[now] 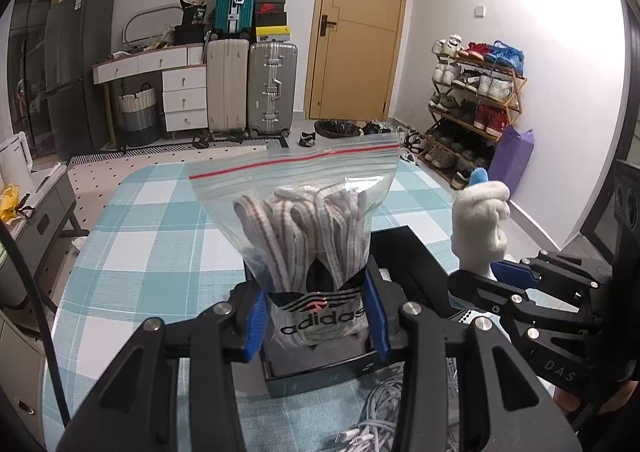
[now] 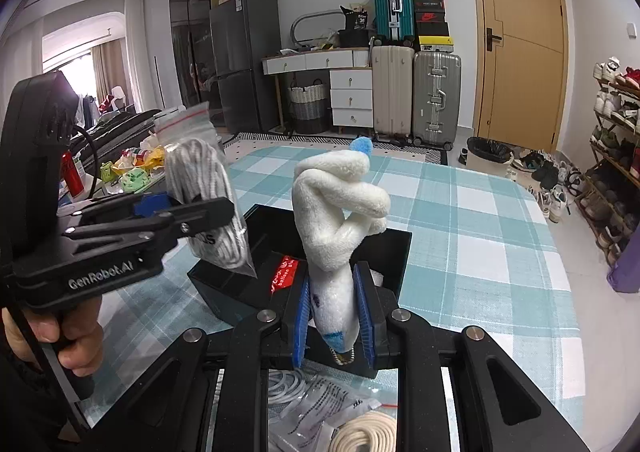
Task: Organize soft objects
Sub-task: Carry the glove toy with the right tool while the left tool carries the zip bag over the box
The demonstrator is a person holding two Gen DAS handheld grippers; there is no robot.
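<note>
My left gripper (image 1: 316, 316) is shut on a clear zip bag of striped laces (image 1: 308, 220) with an adidas logo, held upright above a black open box (image 1: 404, 252) on the checked tablecloth. The bag also shows in the right wrist view (image 2: 204, 188), held by the left gripper (image 2: 192, 216). My right gripper (image 2: 334, 316) is shut on a white plush toy (image 2: 340, 212) with a blue tip, held upright over the same box (image 2: 396, 252). The toy (image 1: 480, 220) and right gripper (image 1: 496, 276) show at the right of the left wrist view.
The table has a teal checked cloth (image 2: 480, 232). White cables (image 1: 380, 412) lie near me, with a small printed bag (image 2: 320, 408) and a cream rope coil (image 2: 368, 436). Suitcases (image 1: 272, 88), drawers, a shoe rack (image 1: 472, 104) and a door stand beyond.
</note>
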